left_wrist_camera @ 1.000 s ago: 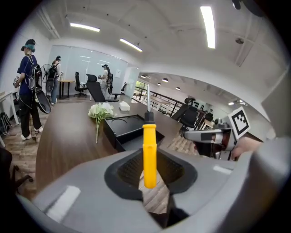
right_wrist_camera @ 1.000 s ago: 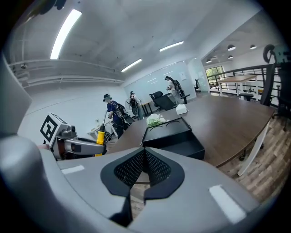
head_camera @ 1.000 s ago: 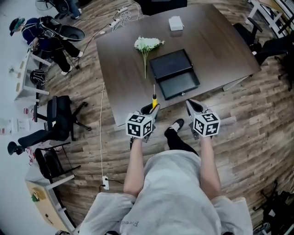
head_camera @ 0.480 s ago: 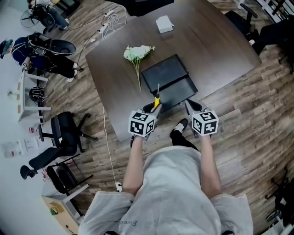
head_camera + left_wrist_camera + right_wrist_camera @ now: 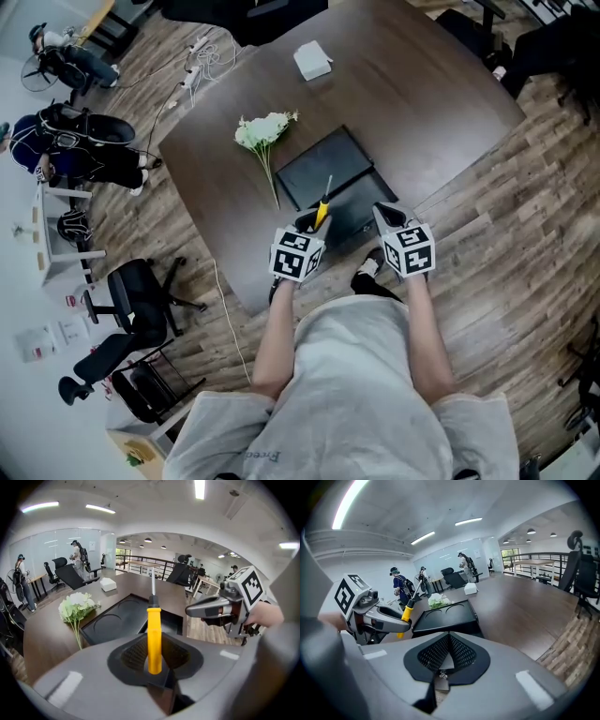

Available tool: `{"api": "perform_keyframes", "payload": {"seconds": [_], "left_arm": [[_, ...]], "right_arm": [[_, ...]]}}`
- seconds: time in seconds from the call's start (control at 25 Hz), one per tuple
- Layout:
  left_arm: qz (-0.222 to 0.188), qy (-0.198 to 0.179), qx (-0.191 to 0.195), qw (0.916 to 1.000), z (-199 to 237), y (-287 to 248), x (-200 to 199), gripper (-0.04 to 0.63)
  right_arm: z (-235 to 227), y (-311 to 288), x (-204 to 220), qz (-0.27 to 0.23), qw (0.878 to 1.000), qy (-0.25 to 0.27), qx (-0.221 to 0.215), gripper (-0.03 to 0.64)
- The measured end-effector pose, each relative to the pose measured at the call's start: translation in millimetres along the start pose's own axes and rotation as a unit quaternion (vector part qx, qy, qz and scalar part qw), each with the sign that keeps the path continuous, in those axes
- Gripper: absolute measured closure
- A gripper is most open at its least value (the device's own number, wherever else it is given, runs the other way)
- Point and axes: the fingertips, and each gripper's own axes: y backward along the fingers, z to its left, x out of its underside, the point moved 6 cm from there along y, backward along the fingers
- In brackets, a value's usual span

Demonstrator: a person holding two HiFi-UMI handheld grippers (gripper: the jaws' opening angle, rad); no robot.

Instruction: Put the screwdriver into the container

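A screwdriver [image 5: 322, 214] with a yellow handle and a thin metal shaft stands between the jaws of my left gripper [image 5: 309, 225], which is shut on the handle [image 5: 153, 634]. Its tip points out over the near part of the black container [image 5: 328, 178], a flat case lying open on the dark table [image 5: 422, 84]. In the left gripper view the container [image 5: 119, 620] lies just beyond the jaws. My right gripper [image 5: 386, 217] hovers beside the left one at the container's near right corner. Its pads meet with nothing between them [image 5: 449, 651].
A bunch of white flowers [image 5: 261, 131] lies left of the container, and a small white box [image 5: 311, 61] sits at the table's far side. Office chairs [image 5: 141, 291] and a cable are on the wood floor to the left. People stand far off in the room.
Both grippers have moved forward to the table, from its near edge to the container's front. The screwdriver stays in the left gripper, and the right one stays shut.
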Motion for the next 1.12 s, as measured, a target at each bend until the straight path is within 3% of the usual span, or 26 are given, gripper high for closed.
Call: {"api": "perform_keyframes", "payload": {"seconds": [0.6, 1.12], "left_arm": [[0.042, -0.029, 0.039, 0.998, -2.9, -46.5, 2.5, 0.459], [0.109, -0.073, 0.074, 0.9886, -12.4, -76.6, 11.4, 0.459]], "right_arm": [[-14.0, 2.5, 14.6, 0.017, 0.999, -0.019, 0.026, 0.617], [-19.5, 7.9, 14.3, 0.018, 0.999, -0.014, 0.044, 0.617]]}}
